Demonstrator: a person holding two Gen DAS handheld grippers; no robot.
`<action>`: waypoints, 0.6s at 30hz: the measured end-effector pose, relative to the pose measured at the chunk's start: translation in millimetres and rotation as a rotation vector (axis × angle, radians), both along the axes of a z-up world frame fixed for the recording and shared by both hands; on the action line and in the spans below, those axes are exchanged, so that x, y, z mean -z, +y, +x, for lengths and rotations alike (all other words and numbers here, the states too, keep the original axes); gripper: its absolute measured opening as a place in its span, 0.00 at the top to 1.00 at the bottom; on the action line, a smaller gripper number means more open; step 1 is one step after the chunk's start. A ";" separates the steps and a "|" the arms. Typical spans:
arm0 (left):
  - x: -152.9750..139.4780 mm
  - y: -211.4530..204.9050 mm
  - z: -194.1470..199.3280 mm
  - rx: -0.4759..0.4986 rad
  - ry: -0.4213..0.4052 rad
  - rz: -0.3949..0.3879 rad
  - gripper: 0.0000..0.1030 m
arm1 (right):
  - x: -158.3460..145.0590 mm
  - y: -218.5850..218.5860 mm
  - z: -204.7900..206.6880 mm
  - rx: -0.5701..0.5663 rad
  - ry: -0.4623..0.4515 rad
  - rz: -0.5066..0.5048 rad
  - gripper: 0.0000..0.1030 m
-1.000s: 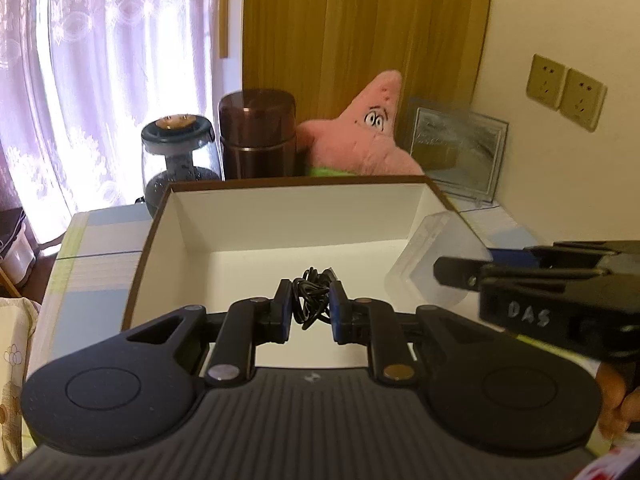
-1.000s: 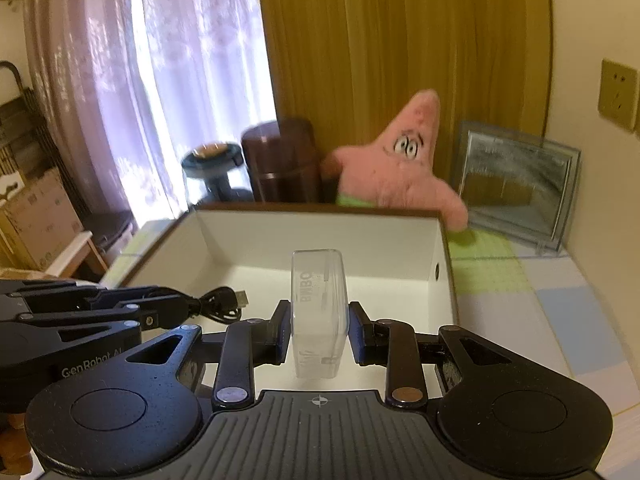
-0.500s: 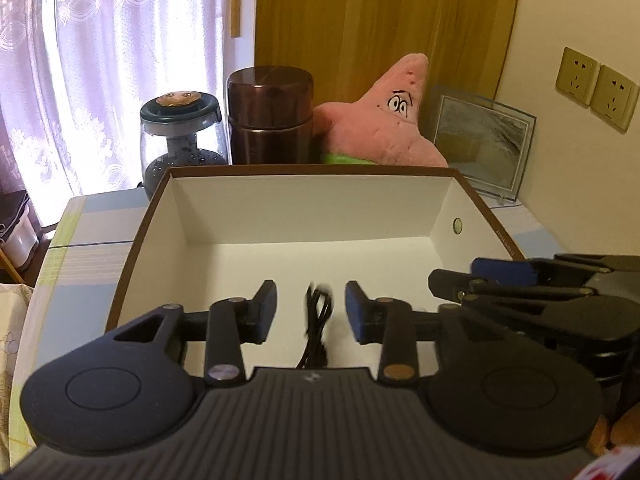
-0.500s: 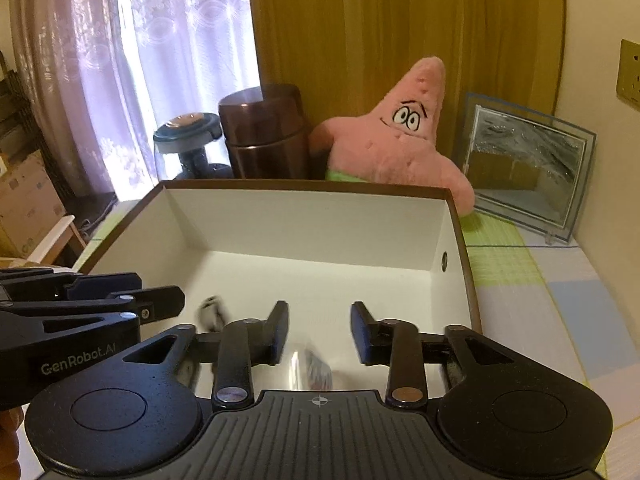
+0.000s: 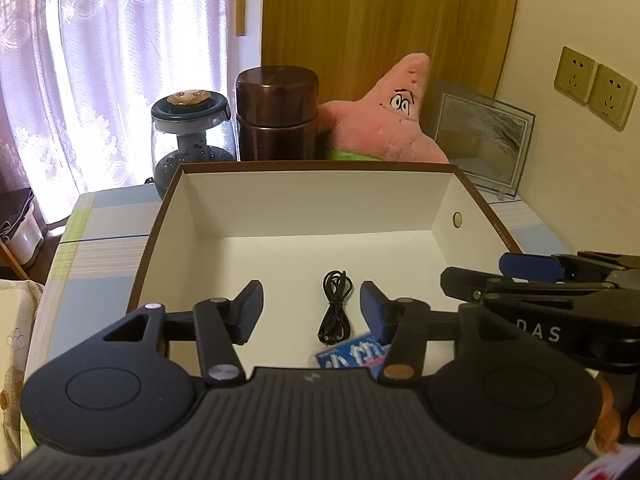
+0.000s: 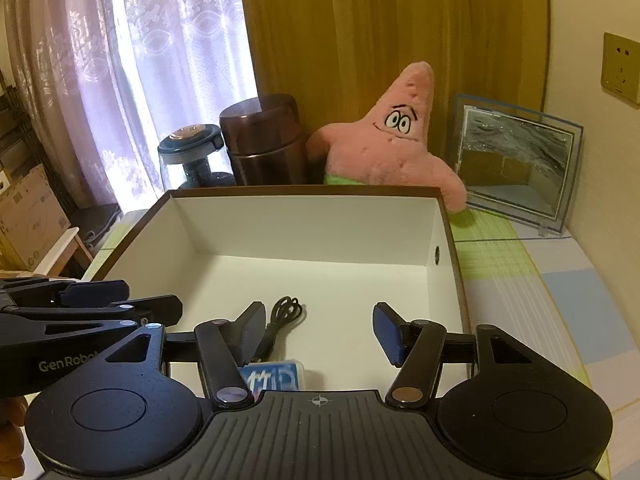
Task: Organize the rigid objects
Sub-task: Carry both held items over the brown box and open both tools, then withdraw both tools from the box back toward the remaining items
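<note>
**Cable and blue packet lying in box; both claws parted and empty**

A coiled black cable (image 5: 335, 308) is seen lying on the white floor of the open box (image 5: 312, 196), near its front edge. Just in front of the cable a blue packet (image 5: 352, 354) with white characters is seen flat on the floor, partly hidden by the claw bodies; whether the cable's end touches it cannot be told. The left claw (image 5: 312, 312) is held above the front of the box; its jaws have just been opening, with nothing pressed between the pads, the cable lying below the gap. The right claw (image 6: 318, 330) is held alongside, jaws likewise just opened and nothing gripped. The box stands on a checked counter (image 6: 560, 300). Behind it are noted a glass jar (image 5: 188, 132), a brown canister (image 5: 276, 116), a pink star plush (image 5: 384, 124) and a framed picture (image 5: 480, 140).
</note>
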State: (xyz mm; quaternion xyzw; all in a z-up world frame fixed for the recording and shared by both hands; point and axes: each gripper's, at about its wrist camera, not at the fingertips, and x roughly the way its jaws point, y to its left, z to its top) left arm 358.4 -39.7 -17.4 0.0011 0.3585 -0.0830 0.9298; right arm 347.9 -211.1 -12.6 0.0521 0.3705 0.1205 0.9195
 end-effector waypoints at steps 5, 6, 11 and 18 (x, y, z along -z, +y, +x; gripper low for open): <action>-5.7 -0.6 -10.2 -0.008 -0.004 -0.002 0.48 | -2.8 -5.7 -7.2 -0.001 0.000 0.009 0.43; -6.7 -0.9 -12.6 -0.012 -0.004 -0.002 0.46 | -3.6 -7.2 -9.2 -0.001 0.000 0.013 0.43; -13.3 -1.9 -29.3 -0.032 -0.005 -0.014 0.43 | -6.9 -17.9 -22.4 0.001 0.003 0.033 0.42; -23.0 0.1 -67.0 -0.066 -0.015 -0.010 0.32 | -12.6 -38.6 -50.2 0.000 0.010 0.075 0.41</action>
